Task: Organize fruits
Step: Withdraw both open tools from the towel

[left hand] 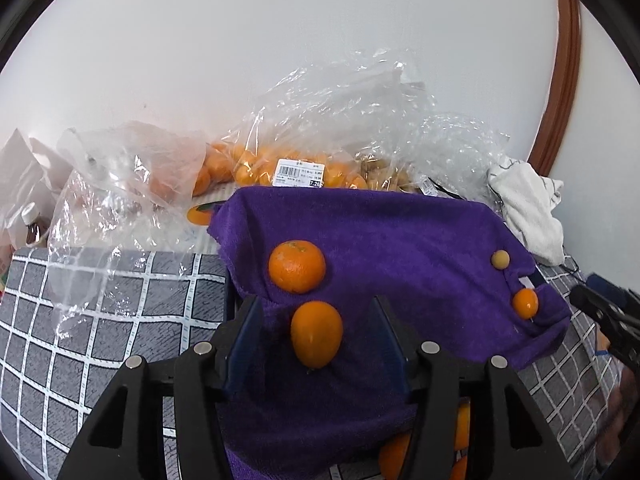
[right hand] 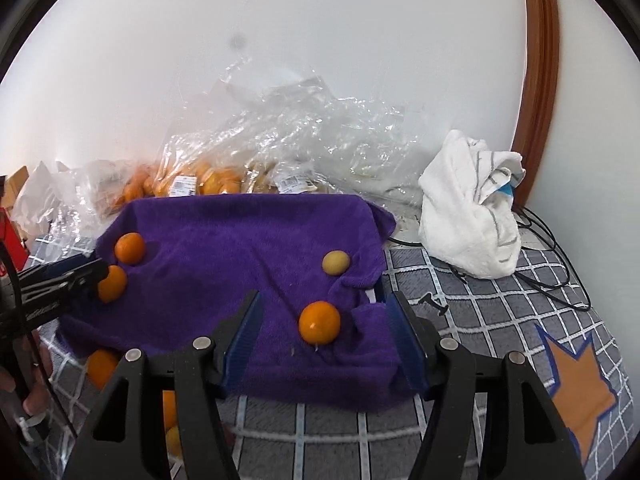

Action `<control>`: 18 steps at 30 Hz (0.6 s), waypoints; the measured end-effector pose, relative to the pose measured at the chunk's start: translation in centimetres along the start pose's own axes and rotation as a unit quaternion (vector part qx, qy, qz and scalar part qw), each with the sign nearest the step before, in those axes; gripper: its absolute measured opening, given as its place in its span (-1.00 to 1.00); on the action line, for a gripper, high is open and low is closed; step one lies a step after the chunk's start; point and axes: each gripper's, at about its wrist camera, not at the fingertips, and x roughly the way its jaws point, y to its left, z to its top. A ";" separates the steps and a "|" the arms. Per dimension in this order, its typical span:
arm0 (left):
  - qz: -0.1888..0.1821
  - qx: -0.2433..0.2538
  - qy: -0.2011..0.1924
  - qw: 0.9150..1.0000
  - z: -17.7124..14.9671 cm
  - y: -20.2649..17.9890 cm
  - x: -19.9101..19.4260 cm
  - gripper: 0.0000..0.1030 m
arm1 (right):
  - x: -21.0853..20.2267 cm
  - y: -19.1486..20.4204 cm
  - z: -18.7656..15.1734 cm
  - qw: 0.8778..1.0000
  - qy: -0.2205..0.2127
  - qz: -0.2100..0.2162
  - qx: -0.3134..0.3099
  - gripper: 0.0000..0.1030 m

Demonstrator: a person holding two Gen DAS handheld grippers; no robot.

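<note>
While both tools stand spread and empty, an approach is judged in hand: the left gripper [left hand: 316, 332] brackets an oval orange fruit [left hand: 316, 334] at lower centre of its view, and the right gripper [right hand: 324, 330] frames a round orange fruit [right hand: 319, 323] likewise. Each next move calls for advancing, then closing gently on smooth, roll-prone skin. A mandarin [left hand: 296, 266] and a pale fruit [right hand: 336, 262] lie further up on the purple towel [right hand: 224, 232], spread over a grey checked cover [right hand: 500, 320]; plastic bags of fruit [left hand: 304, 160] and a white cloth [right hand: 472, 208] line the white wall.

Left tool [left hand: 316, 322] spread around oval orange [left hand: 316, 334], mandarin [left hand: 297, 266] beyond, purple towel [left hand: 400, 248]
</note>
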 end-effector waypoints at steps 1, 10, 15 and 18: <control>-0.007 -0.003 0.006 1.000 0.0 0.1 0.0 0.04 | -0.3 0.1 -0.1 1.000 0.003 0.004 0.000 0.22; -0.003 0.022 0.008 1.000 0.9 -0.6 -1.3 0.04 | -2.7 0.8 -2.4 0.998 0.060 0.029 -0.008 0.19; -0.009 0.023 -0.006 1.000 1.5 -0.8 -4.4 0.04 | -3.7 1.1 -2.9 0.997 0.073 0.037 -0.009 0.11; -0.025 0.009 0.008 1.000 0.9 -0.2 -5.7 0.04 | -3.8 1.0 -3.3 0.996 0.075 0.046 0.000 0.11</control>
